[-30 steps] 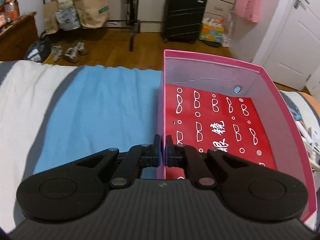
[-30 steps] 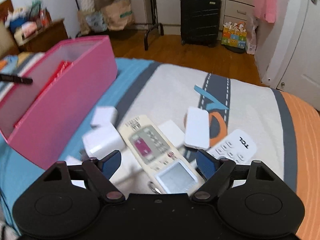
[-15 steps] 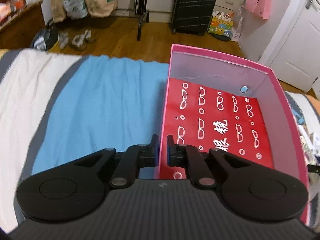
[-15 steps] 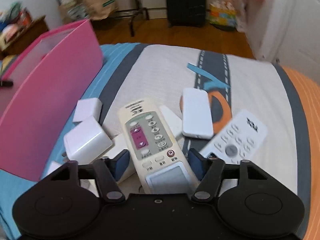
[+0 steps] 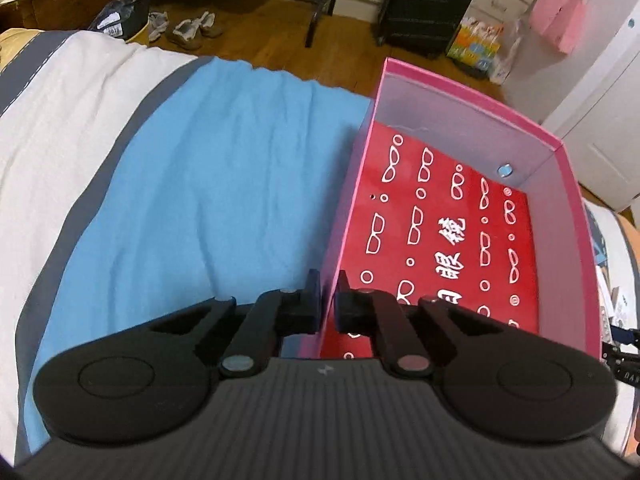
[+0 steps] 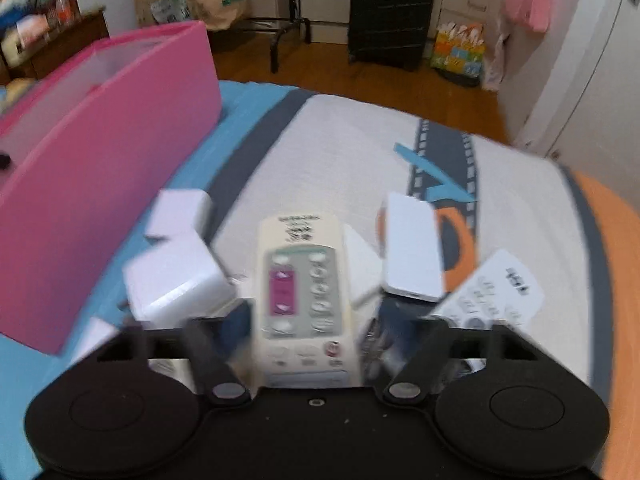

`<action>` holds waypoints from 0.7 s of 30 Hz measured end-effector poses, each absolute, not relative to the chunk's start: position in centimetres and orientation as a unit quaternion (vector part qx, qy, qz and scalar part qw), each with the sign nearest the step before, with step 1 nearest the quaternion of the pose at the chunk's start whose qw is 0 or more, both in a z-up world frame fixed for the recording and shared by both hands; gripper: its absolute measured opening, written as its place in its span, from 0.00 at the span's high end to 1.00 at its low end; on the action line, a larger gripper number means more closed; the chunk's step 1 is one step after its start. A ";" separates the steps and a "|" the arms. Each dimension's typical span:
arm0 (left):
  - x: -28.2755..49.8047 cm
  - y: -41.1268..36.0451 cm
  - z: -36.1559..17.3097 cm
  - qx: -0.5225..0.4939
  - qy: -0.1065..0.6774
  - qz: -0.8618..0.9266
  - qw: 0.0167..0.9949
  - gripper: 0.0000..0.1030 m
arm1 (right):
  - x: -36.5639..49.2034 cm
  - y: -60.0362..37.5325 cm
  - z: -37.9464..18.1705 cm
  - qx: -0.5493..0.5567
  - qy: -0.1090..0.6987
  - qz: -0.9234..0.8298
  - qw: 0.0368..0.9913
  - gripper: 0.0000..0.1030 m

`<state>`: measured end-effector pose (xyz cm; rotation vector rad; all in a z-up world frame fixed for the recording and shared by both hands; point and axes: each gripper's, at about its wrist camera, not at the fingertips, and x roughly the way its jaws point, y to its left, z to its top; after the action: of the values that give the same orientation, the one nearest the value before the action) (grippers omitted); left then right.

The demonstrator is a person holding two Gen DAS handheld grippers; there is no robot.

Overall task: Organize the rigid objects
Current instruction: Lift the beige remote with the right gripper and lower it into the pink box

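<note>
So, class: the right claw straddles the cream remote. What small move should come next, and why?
Probably finish closing the right claw on the remote: its jaws have just been closing, one either side of it. The left claw pinches the box wall.

Both wrist cameras look steeply down along their fingers, close above the bed point(image 5: 208, 184); the pink box point(image 5: 568, 184) and black suitcase point(image 6: 390, 12) beyond appear in both views.
</note>
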<state>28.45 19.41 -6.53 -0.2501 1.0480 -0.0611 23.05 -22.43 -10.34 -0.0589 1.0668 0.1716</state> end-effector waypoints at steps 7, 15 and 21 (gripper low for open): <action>27.6 19.9 -6.7 -0.127 0.479 -0.047 0.867 0.94 | 21.6 -23.5 -9.4 0.026 0.498 0.046 0.865 0.44; 27.6 19.7 -6.7 -0.120 0.468 -0.043 0.875 0.94 | 20.7 -23.9 -7.5 0.054 0.461 0.008 0.886 0.44; 27.7 19.6 -6.6 -0.118 0.470 -0.034 0.874 0.94 | 18.2 -23.7 -5.8 0.044 0.411 -0.015 0.910 0.44</action>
<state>27.70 19.62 -6.57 -0.2467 0.9820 -0.0715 18.21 -23.65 -5.84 0.0911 0.8483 -0.0302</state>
